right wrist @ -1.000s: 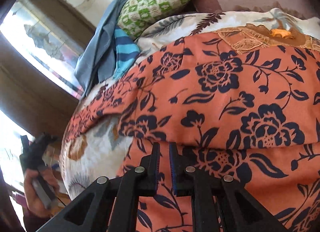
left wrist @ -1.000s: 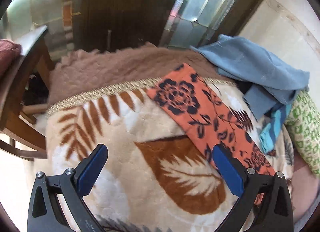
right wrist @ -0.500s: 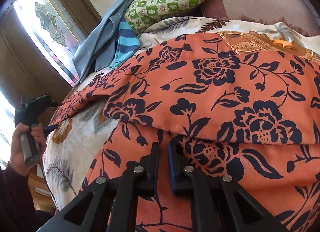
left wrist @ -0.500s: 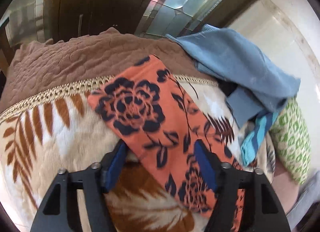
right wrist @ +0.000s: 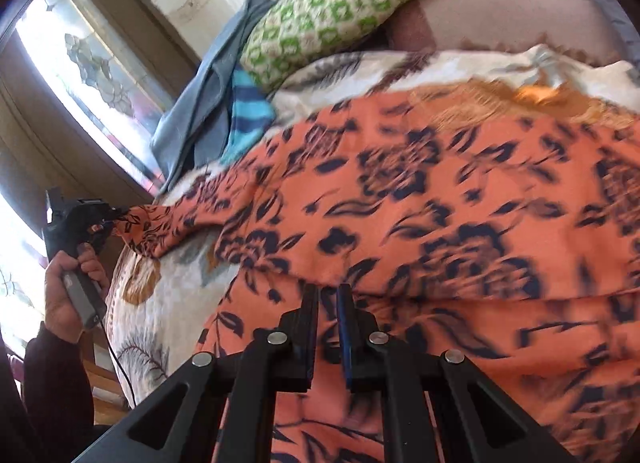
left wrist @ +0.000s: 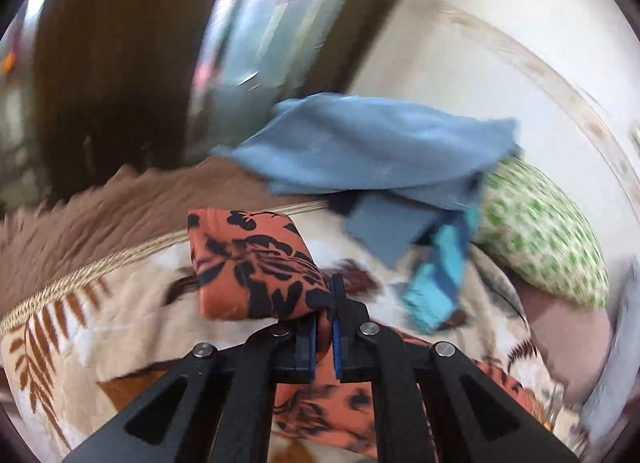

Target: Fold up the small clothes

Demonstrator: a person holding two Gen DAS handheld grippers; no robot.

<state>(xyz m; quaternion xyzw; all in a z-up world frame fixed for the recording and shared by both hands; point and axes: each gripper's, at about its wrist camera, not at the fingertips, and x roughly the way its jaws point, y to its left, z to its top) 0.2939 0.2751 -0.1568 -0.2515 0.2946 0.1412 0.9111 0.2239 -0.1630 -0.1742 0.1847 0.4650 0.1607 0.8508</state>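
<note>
Between both clamped grippers, left gripper [left wrist: 325, 317] and right gripper [right wrist: 327, 305], the orange floral cloth garment [right wrist: 440, 215] stretches lengthwise, sleeve end far left.

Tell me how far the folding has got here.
Early. One fold shows in the orange garment. In hand: the left hand-held gripper has a sleeve end pinched and raised; the right hand-held gripper is shut on its near edge. Left: the blue clothes, unfolded.

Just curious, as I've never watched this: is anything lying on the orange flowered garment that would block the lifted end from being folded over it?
Nothing visible. The left gripper holds one end of the orange garment; the blue clothes and green pillow lie beyond it.
</note>
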